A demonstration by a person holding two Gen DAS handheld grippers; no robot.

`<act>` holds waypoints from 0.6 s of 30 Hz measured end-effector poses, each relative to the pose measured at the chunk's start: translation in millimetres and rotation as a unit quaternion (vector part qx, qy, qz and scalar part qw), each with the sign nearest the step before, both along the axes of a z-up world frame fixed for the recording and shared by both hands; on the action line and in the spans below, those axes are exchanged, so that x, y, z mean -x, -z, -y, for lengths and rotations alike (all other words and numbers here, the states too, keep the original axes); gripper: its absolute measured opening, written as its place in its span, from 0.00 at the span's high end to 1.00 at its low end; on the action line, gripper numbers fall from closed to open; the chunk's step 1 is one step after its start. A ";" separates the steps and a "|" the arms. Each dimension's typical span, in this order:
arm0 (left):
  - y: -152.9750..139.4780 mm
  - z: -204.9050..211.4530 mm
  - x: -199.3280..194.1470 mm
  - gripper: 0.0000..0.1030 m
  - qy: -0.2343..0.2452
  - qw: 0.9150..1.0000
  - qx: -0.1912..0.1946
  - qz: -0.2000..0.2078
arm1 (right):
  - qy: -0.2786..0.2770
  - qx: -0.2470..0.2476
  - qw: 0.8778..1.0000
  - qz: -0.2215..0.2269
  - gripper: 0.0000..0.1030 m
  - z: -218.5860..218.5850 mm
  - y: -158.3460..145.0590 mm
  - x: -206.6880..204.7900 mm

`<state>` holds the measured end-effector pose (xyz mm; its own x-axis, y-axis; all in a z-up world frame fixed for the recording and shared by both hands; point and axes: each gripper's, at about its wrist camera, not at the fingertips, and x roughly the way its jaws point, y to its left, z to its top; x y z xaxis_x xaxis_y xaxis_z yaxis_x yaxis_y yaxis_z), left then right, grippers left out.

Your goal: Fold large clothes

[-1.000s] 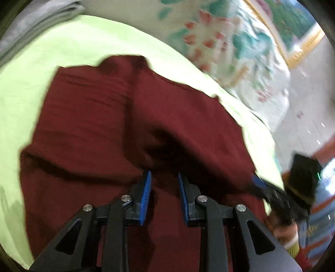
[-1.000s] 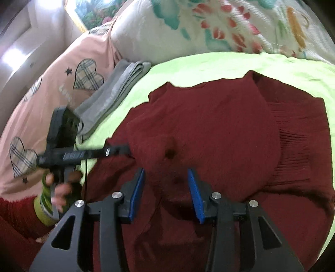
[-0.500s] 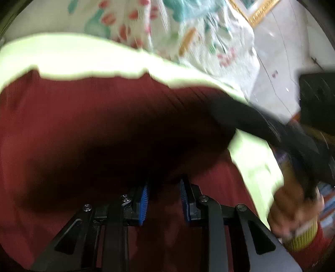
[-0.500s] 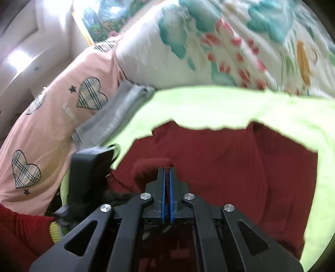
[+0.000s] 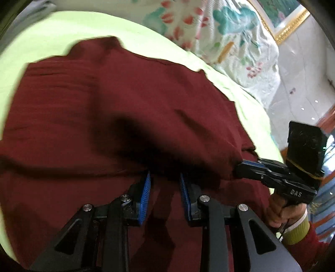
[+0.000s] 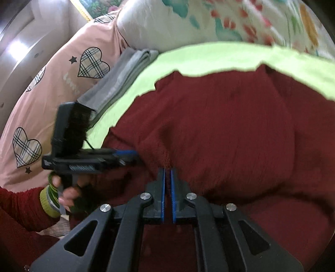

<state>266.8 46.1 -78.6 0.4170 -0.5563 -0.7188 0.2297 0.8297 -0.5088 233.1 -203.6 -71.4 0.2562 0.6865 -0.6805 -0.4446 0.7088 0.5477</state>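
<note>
Maroon knitted sweater (image 5: 125, 104) covers the lime-green bedsheet (image 5: 62, 37), its fold raised at six o'clock. The right gripper (image 6: 167, 169) pinches knit, jaws opening. The left gripper (image 5: 165, 175) has its tips buried, grip unclear. That fold could slip out and sag crooked.

A lime-green bed sheet (image 5: 88, 31) covers the bed. Behind it lies a white floral-printed quilt (image 5: 234, 35), beside a pink heart-patterned blanket (image 6: 52, 83) with folded grey cloth (image 6: 123, 77) on its edge. A gilt-framed picture (image 5: 289, 18) hangs above pale glossy floor tiles (image 5: 301, 92).
</note>
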 end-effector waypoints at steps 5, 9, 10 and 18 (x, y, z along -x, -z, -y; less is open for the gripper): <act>-36.9 -26.5 10.1 0.73 -0.015 0.999 0.017 0.040 | 0.008 -0.033 0.999 -0.017 0.88 16.8 -2.4 6.4; -66.1 -4.8 -2.4 0.68 0.007 0.996 0.042 0.078 | 0.074 -0.098 0.992 -0.010 0.88 47.3 -12.6 -4.7; -68.6 0.7 -5.9 0.67 0.014 0.996 0.046 0.081 | 0.094 -0.092 0.991 -0.010 0.88 52.1 -11.4 -9.5; -7.2 5.3 -27.1 0.84 0.024 0.999 -0.044 0.007 | 0.242 0.056 0.967 -0.057 0.89 89.2 29.2 -31.2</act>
<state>293.9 40.8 -71.4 0.4009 -0.5115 -0.7600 0.2765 0.8585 -0.4319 264.2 -292.8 -100.6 0.4473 0.4261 -0.7863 0.0130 0.8760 0.4821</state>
